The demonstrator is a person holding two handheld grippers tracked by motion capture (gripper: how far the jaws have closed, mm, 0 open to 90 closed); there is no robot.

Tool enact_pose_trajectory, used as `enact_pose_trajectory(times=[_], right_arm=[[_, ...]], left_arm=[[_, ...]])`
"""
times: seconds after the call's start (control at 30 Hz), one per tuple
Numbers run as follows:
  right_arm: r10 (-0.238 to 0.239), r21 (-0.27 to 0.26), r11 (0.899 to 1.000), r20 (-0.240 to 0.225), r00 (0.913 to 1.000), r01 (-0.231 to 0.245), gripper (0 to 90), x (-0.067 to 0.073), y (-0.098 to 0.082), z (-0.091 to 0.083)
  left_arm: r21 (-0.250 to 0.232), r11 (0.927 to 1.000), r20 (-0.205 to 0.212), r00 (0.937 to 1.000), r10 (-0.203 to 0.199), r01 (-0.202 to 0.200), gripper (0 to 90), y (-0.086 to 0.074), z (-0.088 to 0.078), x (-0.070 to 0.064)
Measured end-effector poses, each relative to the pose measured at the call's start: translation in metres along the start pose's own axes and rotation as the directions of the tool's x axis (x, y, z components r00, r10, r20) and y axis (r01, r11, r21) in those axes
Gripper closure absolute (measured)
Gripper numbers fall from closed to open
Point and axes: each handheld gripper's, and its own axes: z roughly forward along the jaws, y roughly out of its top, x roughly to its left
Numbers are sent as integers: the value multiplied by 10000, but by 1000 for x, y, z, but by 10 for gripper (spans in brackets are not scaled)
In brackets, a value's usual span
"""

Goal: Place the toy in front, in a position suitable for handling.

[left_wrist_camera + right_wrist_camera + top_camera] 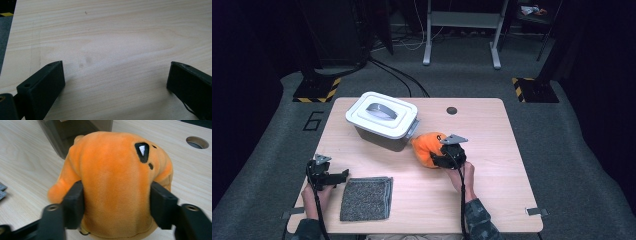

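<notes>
Orange plush toy (117,185), beside lidded bin (382,120)

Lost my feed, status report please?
Right gripper jaws astride orange plush toy. Left gripper open over bare table. Lidded grey plastic bin just beyond toy.

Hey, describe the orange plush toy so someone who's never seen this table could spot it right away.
On the wooden table, find the lidded grey bin near the back. Just right of it sits the orange plush toy, between the right gripper jaws. It's the only bright, soft, rounded thing there.
</notes>
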Motion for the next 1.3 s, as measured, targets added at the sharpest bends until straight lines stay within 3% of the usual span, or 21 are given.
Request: enact_pose_trajectory(times=[0.1,0.2,0.47,0.63,0.83,0.9,1.07,1.3], right_arm=[[-81,-17,10000,-41,10000,81,235,-1,1,-2],[9,-171,9999,-125,9999,-12,197,-3,1,-9],[-256,-738,9969,87,9996,262,130,-12,-7,-53],[-61,-693,9976,423,9991,91,107,-27,-34,-77],[450,-278,9987,994,9940,-425,67,-52,-77,-93],[688,-2,9976,1163,9908,-693,54,-61,-90,-96],[706,588,9948,1848,9802,-827,31,-76,-116,-98],[1033,723,9900,2148,9712,-1213,28,-92,-138,-95]], left_arm=[[27,10000,6,10000,6,-6,11,0,0,0],[32,10000,7,10000,8,-8,11,0,0,0],[23,10000,4,10000,5,-5,12,0,0,0],[19,10000,13,10000,-3,3,12,0,0,0],[21,10000,3,10000,-9,9,12,0,0,0],[22,10000,6,10000,-16,16,12,0,0,0],[36,10000,21,10000,6,-6,12,0,0,0],[-41,10000,-14,10000,-55,55,16,0,0,-1]])
